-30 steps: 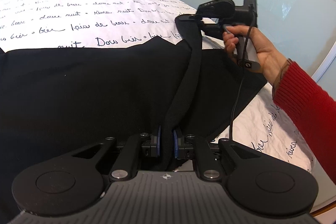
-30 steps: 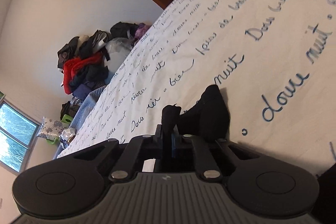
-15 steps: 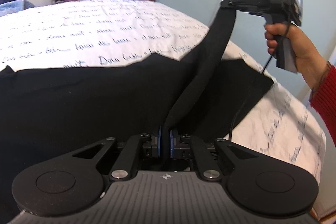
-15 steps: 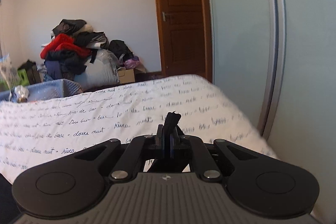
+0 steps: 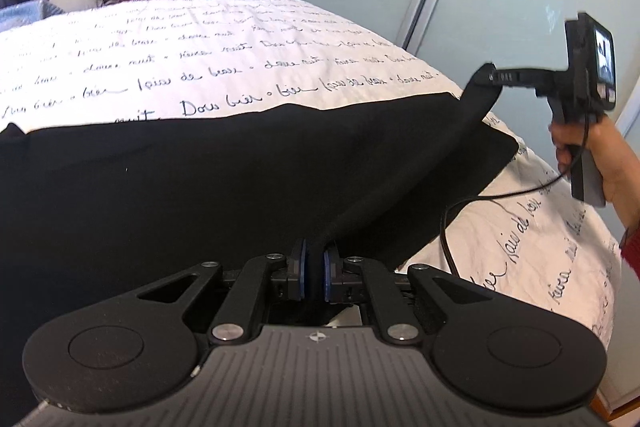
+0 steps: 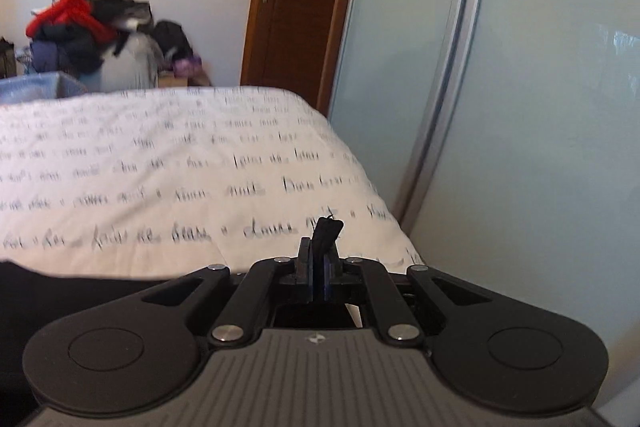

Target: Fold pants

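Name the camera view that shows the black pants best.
Left wrist view: the black pants lie spread on the bed, with one edge stretched between both grippers. The right wrist view shows only a pinched tip and a dark corner.

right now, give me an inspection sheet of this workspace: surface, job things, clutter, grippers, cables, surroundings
surface: bed under a white cover printed with script.
job's things: black pants spread on the bed, one edge strip lifted between the two grippers.
clutter: clothes pile beyond the far end of the bed.
grippers: left gripper shut on the pants edge; right gripper shut on the other end of that edge, fabric poking out past its tips, held up by a hand.
cables: black cable hanging from the right gripper's handle over the cover.
surroundings: wooden door, frosted sliding panels with flower motifs.
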The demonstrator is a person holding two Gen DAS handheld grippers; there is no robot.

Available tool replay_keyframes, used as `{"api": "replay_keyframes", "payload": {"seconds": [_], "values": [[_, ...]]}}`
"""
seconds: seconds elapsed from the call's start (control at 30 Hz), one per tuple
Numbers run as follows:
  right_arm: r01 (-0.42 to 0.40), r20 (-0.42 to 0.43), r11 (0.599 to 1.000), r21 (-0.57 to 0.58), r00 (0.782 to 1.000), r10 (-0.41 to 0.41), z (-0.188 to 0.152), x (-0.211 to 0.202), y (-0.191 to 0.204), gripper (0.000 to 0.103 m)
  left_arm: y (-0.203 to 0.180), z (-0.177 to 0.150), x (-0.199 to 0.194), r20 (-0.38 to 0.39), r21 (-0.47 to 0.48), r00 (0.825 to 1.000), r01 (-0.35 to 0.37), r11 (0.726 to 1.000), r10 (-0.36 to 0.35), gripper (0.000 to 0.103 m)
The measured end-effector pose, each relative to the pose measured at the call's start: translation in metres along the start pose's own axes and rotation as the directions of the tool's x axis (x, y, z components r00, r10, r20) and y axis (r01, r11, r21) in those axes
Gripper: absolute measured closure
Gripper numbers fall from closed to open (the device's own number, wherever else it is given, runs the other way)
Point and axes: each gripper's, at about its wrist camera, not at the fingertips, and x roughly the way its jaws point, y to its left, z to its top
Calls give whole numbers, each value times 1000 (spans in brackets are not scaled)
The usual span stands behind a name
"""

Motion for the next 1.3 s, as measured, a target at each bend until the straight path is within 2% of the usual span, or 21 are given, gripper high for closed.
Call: {"api": "replay_keyframes", "payload": {"seconds": [0.07,0.13,0.17,0.23,0.33,0.43,0.7,0.83,0.87,0.93,1.0,1.03,1.07,1.1,1.2,1.3], "values": [[-10,14,1000,-17,1000,10,5,-2,3,98,3,0,-1,3,-22,1000,2,1000,-2,89],[-60,123,998,-20,990,62,15,-19,5,98,1,-1,-3,11,-22,1000,-5,1000,6,90],[-59,175,998,-26,983,62,15,-28,4,98,1,-1,-3,7,-17,1000,-4,1000,5,90],[-53,206,998,-23,977,57,17,-39,5,98,0,-1,-2,-6,-8,1000,-6,1000,6,89],[-17,71,1000,-1,997,17,-1,-19,-4,98,0,-2,-2,-14,-2,1000,3,1000,-3,88],[-4,-46,997,71,999,7,-30,-6,-21,98,-1,-2,-3,-16,6,1000,7,1000,-7,88],[-1,-91,993,119,996,12,-57,-8,-33,98,-6,-1,-2,-33,42,999,6,999,-4,88],[-14,-118,986,167,992,34,-67,3,-39,98,-9,-4,2,-51,75,999,2,997,2,84],[-21,-120,985,174,992,42,-68,4,-39,95,-9,-4,1,-51,74,999,5,997,-2,83],[-30,-123,984,174,991,52,-69,3,-41,92,-8,-2,-2,-58,64,998,22,998,-19,73],[-10,-122,985,171,992,32,-68,0,-43,85,-7,-2,-7,-63,60,997,43,997,-39,51],[24,-126,986,163,992,-3,-67,-1,-44,70,-8,-2,-11,-62,60,997,47,997,-44,47],[64,-130,986,155,990,-44,-67,-3,-46,51,-8,-2,-14,-55,63,997,52,997,-49,45],[98,-123,984,149,989,-80,-67,-6,-48,46,-10,-1,-18,-48,71,997,59,996,-55,45],[125,-49,979,161,992,-118,-65,-24,-48,46,-12,5,-28,-6,73,998,63,995,-63,44],[10,-4,992,126,1000,-9,-61,-37,-31,46,-7,12,-28,48,14,998,31,999,-32,39]]}}
